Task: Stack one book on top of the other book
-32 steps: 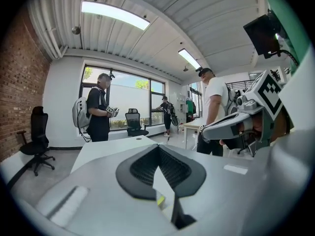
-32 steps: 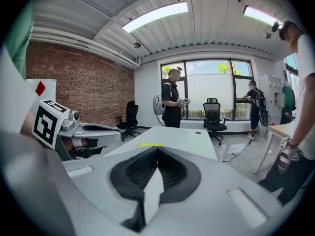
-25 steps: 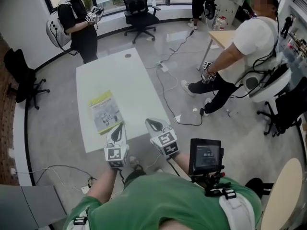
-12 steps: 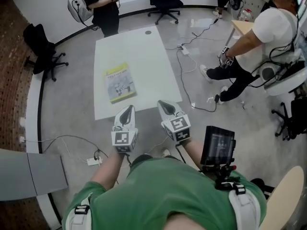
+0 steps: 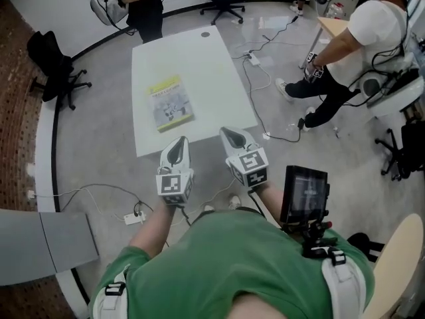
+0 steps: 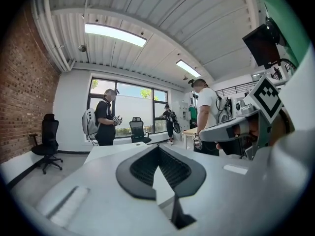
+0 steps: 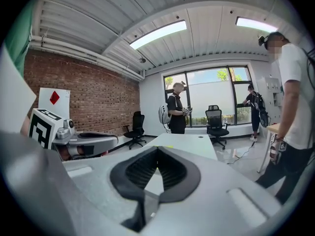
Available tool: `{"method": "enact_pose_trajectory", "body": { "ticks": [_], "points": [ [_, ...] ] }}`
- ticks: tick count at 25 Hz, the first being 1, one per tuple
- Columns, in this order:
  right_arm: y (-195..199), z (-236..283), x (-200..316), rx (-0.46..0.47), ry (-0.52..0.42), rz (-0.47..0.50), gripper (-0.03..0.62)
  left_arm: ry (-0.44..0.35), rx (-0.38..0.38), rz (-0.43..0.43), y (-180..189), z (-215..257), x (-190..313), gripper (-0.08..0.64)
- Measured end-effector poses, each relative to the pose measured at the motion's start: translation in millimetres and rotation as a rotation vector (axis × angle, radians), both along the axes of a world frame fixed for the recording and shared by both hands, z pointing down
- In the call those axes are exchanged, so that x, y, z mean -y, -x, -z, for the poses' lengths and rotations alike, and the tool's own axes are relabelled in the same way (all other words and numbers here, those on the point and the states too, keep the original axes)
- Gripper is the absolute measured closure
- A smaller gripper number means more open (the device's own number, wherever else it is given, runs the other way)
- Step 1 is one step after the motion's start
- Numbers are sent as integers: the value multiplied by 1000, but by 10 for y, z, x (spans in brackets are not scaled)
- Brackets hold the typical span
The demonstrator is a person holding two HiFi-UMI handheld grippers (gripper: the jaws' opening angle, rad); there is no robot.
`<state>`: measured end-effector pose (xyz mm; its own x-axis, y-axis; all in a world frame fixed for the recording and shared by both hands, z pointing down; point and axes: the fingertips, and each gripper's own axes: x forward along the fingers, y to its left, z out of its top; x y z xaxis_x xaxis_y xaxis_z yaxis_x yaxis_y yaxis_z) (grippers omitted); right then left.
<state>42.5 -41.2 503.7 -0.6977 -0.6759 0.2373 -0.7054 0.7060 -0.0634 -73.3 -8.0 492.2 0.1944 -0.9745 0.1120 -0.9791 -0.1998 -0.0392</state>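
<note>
head cam: above my shoulders, looks steeply down on table [image 5: 199, 78] | L gripper [image 5: 179, 142] + R gripper [image 5: 228, 133] cams: sit close behind my jaws, face fwd across table | shared: table, standing person [image 5: 143, 5]

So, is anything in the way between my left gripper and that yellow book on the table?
Nothing visible. Only bare white tabletop lies between the left gripper and the book.

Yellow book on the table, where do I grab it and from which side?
The yellow book lies flat on the table, so only an edge fits between jaws. Probably take its near short edge, coming in low from your side.
</note>
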Motion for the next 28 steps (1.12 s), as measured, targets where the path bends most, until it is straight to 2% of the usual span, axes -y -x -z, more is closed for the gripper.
{"method": "enact_pose_trajectory", "body": {
  "ticks": [14, 28],
  "points": [
    [189, 99, -41, -3, -23, -2, 589, 0, -26, -5, 152, -6, -30, 554],
    [166, 175, -30, -38, -35, -44, 589, -4, -24, -13, 172, 13, -33, 554]
  ]
}}
